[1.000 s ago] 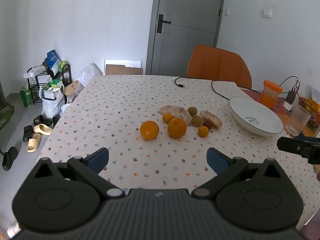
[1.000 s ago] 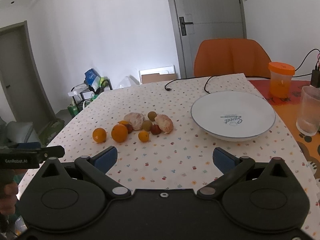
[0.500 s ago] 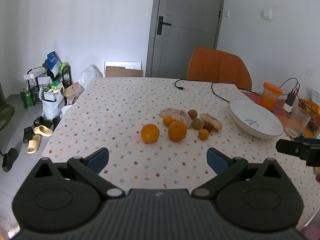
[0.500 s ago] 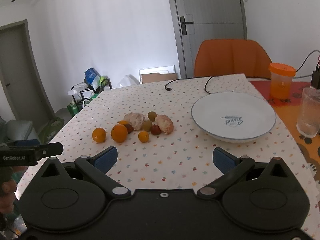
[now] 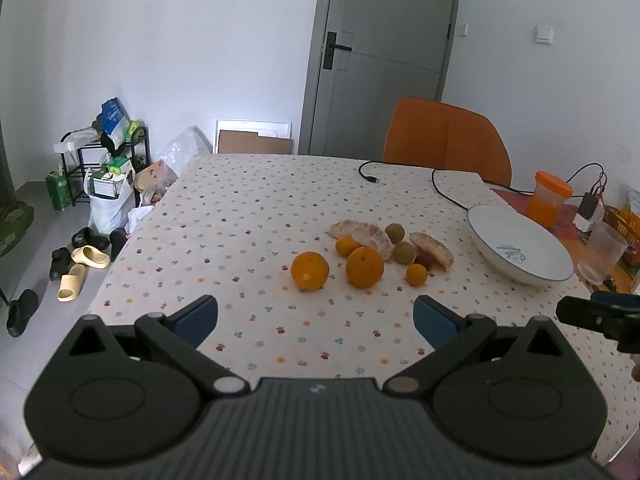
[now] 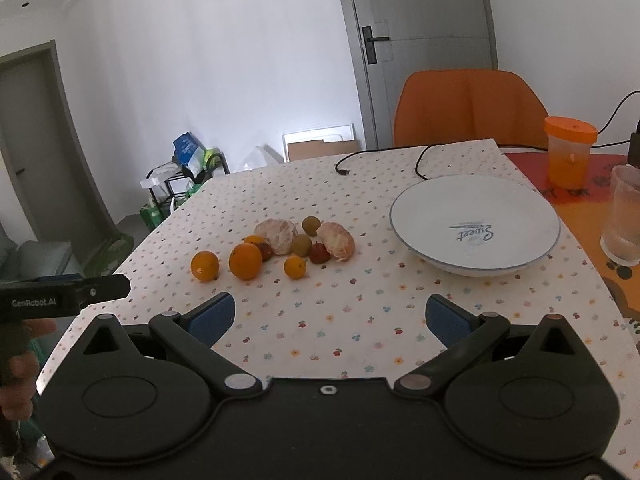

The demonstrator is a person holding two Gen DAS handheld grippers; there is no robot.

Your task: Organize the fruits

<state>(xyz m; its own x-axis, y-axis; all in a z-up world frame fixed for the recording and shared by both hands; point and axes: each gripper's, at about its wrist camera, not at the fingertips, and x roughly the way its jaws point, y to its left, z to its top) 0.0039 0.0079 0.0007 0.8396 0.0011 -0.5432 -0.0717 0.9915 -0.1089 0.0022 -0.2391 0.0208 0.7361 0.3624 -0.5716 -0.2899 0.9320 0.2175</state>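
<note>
fruits lie in a loose cluster near the middle of the white tablecloth with small coloured dots [image 5: 248,216], all of them on the cloth and none in the dish. two round oranges [image 5: 309,271] sit at the near edge of the cluster, close together but apart. behind them are two peeled citrus halves with pale pith [image 5: 366,235], two small greenish-brown round fruits [image 6: 301,245], two small orange kumquat-like fruits [image 6: 295,267] and a small dark red fruit [image 6: 319,253]. in the left wrist view the red one is mostly hidden behind a kumquat and a peeled half, and what kind it is cannot be made out. a second reddish fruit may sit behind the larger orange in the right wrist view, but it is too covered to tell.

well to the right of the cluster stands a shallow white bowl with a blue rim and blue script inside [image 6: 420,216], empty. beyond it are an orange-lidded plastic jar [image 6: 569,152] and a clear ribbed plastic cup [image 6: 624,220], the cup cut off by the frame edge.

left gripper [image 5: 315,318] hovers over the near cloth, its blue-padded fingers spread wide with nothing between them. right gripper [image 6: 330,320] is likewise spread wide and holds nothing. each gripper shows only as a dark tip at the margin of the other's view.
</note>
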